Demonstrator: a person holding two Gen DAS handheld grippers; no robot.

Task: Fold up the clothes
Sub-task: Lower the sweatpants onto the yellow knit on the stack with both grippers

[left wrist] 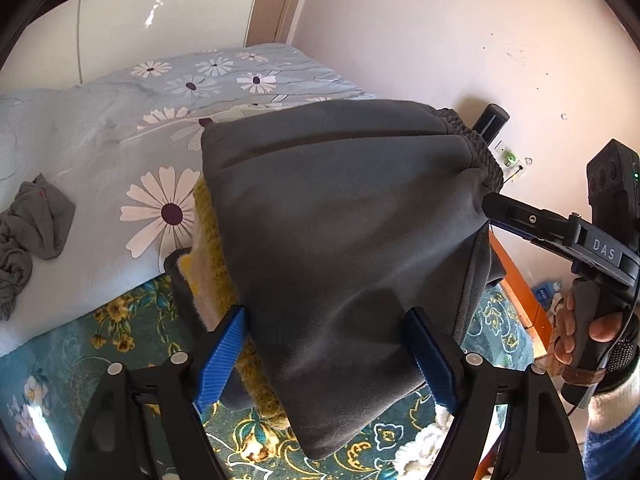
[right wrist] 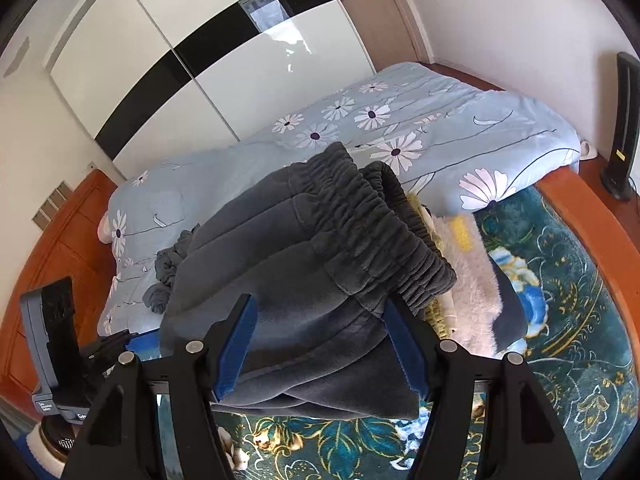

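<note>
Blue-padded fingers of the left tool (left wrist: pixel 326 354) and right tool (right wrist: pixel 322 346) each clench an edge of the folded dark grey fleece trousers (left wrist: pixel 340 240), held just above the fluffy yellow-and-white folded pile (right wrist: pixel 466 280) on the bed, so lowering and releasing squarely seems next.

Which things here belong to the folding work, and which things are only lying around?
Part of the job:
- folded dark grey trousers, held by the left gripper and the right gripper
- fluffy yellow and white garment under them
- crumpled grey garment, probably waiting

Only lying about:
- daisy-print quilt
- teal flowered blanket
- black tower device
- wardrobe
</note>
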